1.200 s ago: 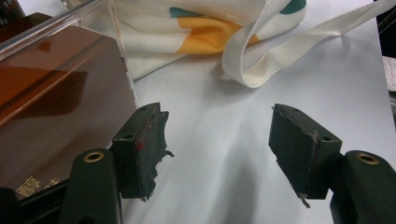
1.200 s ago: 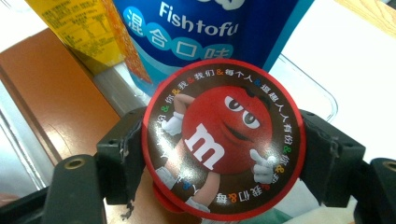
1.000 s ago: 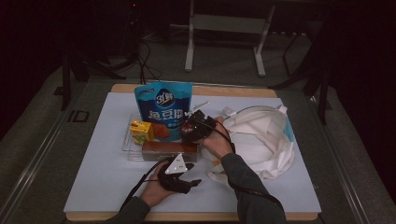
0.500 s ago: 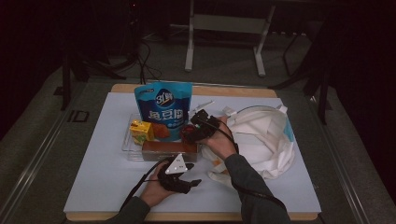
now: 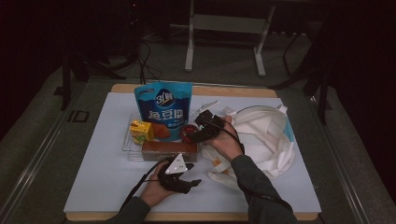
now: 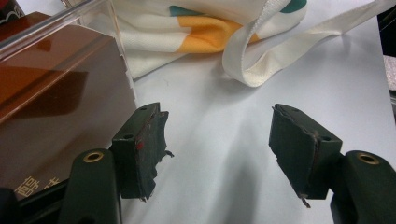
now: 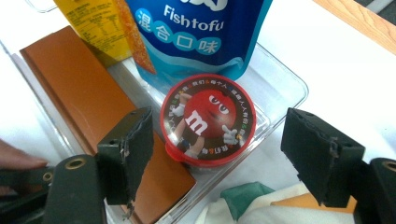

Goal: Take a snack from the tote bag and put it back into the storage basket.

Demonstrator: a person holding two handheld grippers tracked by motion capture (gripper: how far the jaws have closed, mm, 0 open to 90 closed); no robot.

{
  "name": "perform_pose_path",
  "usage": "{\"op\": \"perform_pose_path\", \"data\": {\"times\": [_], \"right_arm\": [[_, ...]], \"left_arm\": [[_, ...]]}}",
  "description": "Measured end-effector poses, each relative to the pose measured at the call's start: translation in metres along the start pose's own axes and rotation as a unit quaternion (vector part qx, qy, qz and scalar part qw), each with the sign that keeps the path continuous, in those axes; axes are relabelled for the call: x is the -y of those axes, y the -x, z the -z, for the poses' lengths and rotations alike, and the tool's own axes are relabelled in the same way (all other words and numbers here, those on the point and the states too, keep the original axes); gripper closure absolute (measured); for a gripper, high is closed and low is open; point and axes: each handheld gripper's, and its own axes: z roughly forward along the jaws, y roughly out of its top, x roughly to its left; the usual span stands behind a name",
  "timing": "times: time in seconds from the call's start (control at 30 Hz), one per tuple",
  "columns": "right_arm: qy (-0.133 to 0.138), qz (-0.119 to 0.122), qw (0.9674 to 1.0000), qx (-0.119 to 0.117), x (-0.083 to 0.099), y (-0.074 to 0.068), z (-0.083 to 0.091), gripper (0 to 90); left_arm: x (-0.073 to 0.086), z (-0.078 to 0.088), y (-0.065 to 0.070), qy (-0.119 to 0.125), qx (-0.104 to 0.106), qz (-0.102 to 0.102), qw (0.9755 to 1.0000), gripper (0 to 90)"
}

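Observation:
A red round M&M's tub (image 7: 208, 119) sits in a clear plastic tray (image 7: 285, 91), beside a flat brown box (image 7: 88, 102) and in front of a blue Fishtofu bag (image 7: 196, 28). My right gripper (image 7: 217, 122) is open, its jaws wide on either side of the tub without touching it. The high view has this gripper (image 5: 195, 133) over the tub (image 5: 187, 132) at the tray's right end. My left gripper (image 5: 193, 174) rests low on the white table near the front, open and empty (image 6: 217, 140), next to the brown box (image 6: 51, 102).
A yellow carton (image 5: 141, 131) stands in the tray left of the blue bag (image 5: 163, 109). A white tote bag (image 5: 268, 135) with loose straps (image 6: 261, 56) lies to the right of the tray. The wooden table edge (image 5: 233, 91) runs along the far side.
The right gripper has edged slightly nearer over the red tub. The left hand and gripper have stayed put, jaws unchanged.

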Motion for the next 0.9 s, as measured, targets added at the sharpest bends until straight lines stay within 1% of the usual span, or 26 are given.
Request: {"op": "perform_pose_path", "data": {"times": [0.2,0.3,0.47,0.53,0.6,0.63,0.67,0.77,0.9], "right_arm": [[0.003,0.005,1.0000,-0.001,0.002,0.000,0.009,25.9],[0.006,0.007,1.0000,0.001,0.004,0.002,0.015,26.2],[0.007,0.004,1.0000,0.003,0.007,0.004,0.023,26.3],[0.007,0.005,1.0000,0.006,0.010,0.007,0.029,26.3],[0.007,0.002,0.9999,0.007,0.012,0.009,0.032,26.7],[0.009,0.002,0.9999,0.009,0.014,0.010,0.034,31.6],[0.014,-0.002,0.9998,0.014,0.016,0.012,0.037,33.3],[0.022,-0.013,0.9996,0.012,0.020,0.017,0.043,33.8],[0.029,-0.018,0.9993,0.014,0.028,0.022,0.051,34.4]], "left_arm": [[0.000,0.000,0.000,0.001,0.000,0.000,1.0000,35.2],[0.000,0.000,0.000,0.000,0.000,0.000,1.0000,35.2],[0.000,0.000,0.000,0.000,-0.001,0.000,1.0000,35.2],[0.000,0.000,0.000,0.001,-0.001,0.001,1.0000,35.2],[0.000,0.000,0.000,0.000,-0.001,0.001,1.0000,35.2],[0.000,0.000,0.000,0.000,-0.001,0.001,1.0000,35.2],[0.000,0.000,0.000,0.000,-0.001,0.000,1.0000,35.2],[0.000,0.000,0.000,0.000,-0.001,0.001,1.0000,35.2],[0.000,0.000,0.000,0.001,-0.001,0.001,1.0000,35.2]]}}
